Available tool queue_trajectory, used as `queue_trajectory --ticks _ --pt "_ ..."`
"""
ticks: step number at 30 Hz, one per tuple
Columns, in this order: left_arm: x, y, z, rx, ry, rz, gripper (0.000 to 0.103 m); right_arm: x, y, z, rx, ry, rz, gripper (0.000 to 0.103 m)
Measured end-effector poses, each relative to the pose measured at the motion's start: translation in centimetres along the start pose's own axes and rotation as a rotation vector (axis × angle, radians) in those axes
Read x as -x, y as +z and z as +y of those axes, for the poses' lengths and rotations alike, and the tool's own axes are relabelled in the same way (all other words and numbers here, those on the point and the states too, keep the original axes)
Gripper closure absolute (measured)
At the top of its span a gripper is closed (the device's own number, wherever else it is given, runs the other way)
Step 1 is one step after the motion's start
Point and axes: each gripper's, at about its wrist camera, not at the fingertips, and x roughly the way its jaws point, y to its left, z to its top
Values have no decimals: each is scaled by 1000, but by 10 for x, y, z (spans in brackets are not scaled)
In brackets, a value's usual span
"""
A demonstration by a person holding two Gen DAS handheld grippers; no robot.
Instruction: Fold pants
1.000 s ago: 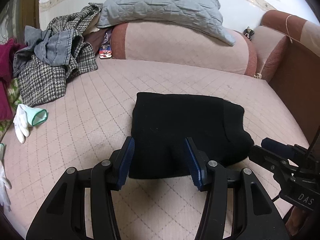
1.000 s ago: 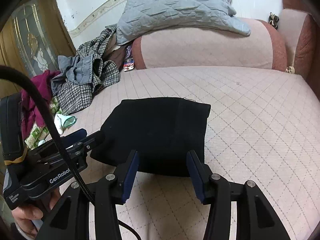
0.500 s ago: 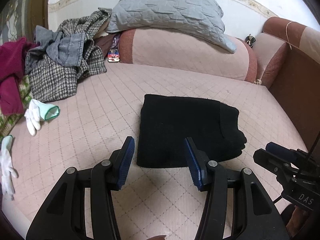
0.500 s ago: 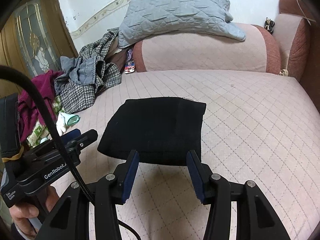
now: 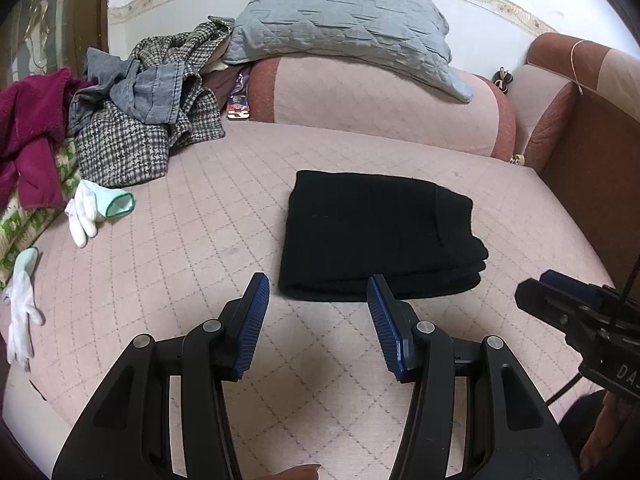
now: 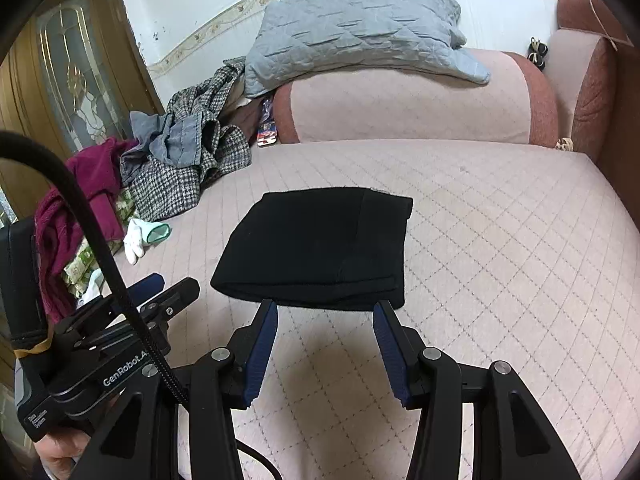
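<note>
The black pants (image 5: 376,236) lie folded into a compact rectangle on the pink quilted bed cover (image 5: 200,208). In the right wrist view the same folded pants (image 6: 320,252) sit just beyond the fingertips. My left gripper (image 5: 318,284) hovers short of the near edge of the pants, open, with nothing between its blue pads. My right gripper (image 6: 325,310) is also open and empty, close to the near edge of the pants. Each gripper shows at the side of the other's view: the right one (image 5: 560,304) and the left one (image 6: 168,292).
A heap of clothes (image 5: 148,120) with a checked coat, grey denim and a maroon garment (image 5: 28,128) lies at the left. White gloves (image 5: 92,210) rest near it. A grey quilted pillow (image 5: 344,28) tops the pink bolster (image 5: 376,104). A brown headboard (image 5: 592,184) stands at the right.
Both grippers have drawn back from the folded pants, which now lie farther off in both views. The pants have not moved and neither gripper's jaws have changed.
</note>
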Motion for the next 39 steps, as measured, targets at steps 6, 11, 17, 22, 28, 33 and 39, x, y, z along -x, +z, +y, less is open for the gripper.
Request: queue_trajectory --ticks 6,11,17,22,28,33,39 --pt "-2 0 3 2 0 6 52 -2 -6 2 0 -6 11 55" --pt "-3 -1 1 -21 10 2 52 -6 -7 2 -12 -5 18 55" --pt "-3 0 3 -16 9 2 52 -10 -9 4 -13 2 28 55" --pt "-3 0 1 -20 10 -1 52 -12 -9 4 -12 6 32 55" --pt "-3 -1 -2 -27 11 -1 52 -13 -10 4 -22 5 34 55" --pt "-3 -1 -2 -26 10 -1 52 -15 -11 3 -30 4 38 55" --pt "-3 0 -4 -33 10 0 52 -15 -11 3 -32 4 39 55"
